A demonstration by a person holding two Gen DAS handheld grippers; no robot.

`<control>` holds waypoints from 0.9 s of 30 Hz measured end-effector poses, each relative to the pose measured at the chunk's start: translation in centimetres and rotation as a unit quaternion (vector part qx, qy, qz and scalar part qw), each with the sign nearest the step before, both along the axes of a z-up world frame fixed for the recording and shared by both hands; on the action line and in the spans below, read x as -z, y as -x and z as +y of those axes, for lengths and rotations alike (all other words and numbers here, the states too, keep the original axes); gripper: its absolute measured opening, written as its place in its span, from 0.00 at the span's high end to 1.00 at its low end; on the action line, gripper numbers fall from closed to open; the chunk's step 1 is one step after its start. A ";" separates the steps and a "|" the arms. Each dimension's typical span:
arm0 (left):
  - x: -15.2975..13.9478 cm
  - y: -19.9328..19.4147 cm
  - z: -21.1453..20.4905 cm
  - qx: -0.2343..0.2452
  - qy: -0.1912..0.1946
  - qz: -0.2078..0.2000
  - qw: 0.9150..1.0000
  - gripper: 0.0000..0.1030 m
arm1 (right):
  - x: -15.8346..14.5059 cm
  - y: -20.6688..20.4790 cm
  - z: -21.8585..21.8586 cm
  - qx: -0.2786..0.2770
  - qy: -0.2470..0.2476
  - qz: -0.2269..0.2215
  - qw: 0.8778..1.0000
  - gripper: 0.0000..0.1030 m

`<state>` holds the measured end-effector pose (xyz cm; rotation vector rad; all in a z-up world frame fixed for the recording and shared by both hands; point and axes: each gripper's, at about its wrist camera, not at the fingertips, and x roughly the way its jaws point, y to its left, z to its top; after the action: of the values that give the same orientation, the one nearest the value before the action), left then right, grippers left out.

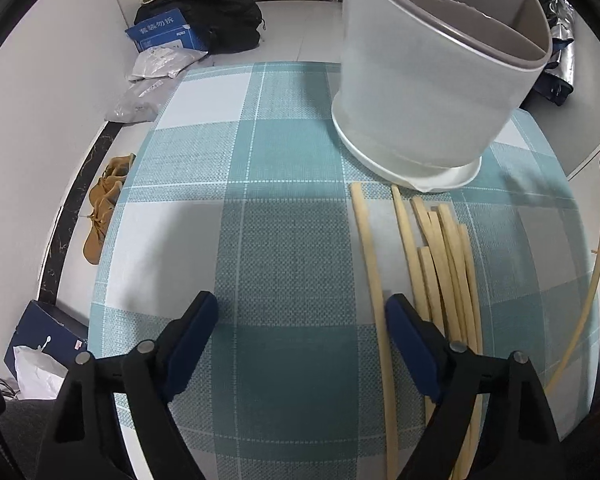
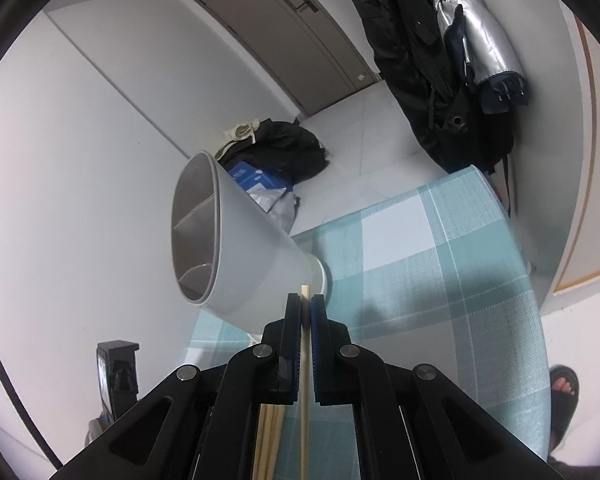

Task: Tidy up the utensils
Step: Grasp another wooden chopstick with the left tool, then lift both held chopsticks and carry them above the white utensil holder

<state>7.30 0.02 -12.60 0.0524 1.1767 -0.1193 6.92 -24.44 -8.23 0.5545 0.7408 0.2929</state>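
Observation:
Several pale wooden chopsticks (image 1: pixel 440 264) lie side by side on the teal checked tablecloth (image 1: pixel 284 208), in front of a white holder (image 1: pixel 432 92) with inner dividers. My left gripper (image 1: pixel 300 316) hangs open above the cloth. One separate chopstick (image 1: pixel 370 256) runs just inside its right finger (image 1: pixel 404 328), untouched by the pads. My right gripper (image 2: pixel 305 304) is shut on a single chopstick (image 2: pixel 305 360), whose tip pokes out toward the holder (image 2: pixel 240 248). That held chopstick (image 1: pixel 598 256) shows at the right edge of the left wrist view. More chopsticks (image 2: pixel 270 436) lie beneath the right gripper.
On the floor beyond the table are a black bag (image 1: pixel 216 16), a blue box (image 1: pixel 164 34), plastic packets (image 1: pixel 156 64) and brown shoes (image 1: pixel 104 208). Dark coats (image 2: pixel 432 72) hang by a door. A person's sandalled foot (image 2: pixel 564 388) stands beside the table. A black stand (image 2: pixel 116 372) is at the left.

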 end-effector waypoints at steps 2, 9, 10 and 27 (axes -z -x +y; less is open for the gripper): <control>-0.1 -0.5 -0.1 0.003 0.004 -0.001 1.000 0.24 | 0.2 -0.2 0.0 0.000 0.000 -0.003 1.000 0.96; -0.2 -3.1 -1.3 0.035 0.007 -0.007 0.999 0.62 | 0.3 0.2 0.0 0.006 0.007 -0.010 1.000 0.96; -0.2 -3.3 -1.3 0.037 0.006 -0.007 0.999 0.68 | 0.2 0.2 -0.1 0.007 0.006 -0.011 1.000 0.96; -5.7 -0.5 0.9 0.012 0.154 -0.095 0.983 0.98 | -2.5 2.5 2.1 0.003 0.062 -0.076 0.995 0.96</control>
<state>7.84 0.90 -6.94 -0.1919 0.9562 -0.3094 4.45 -22.35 -5.70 0.4130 0.6057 0.2781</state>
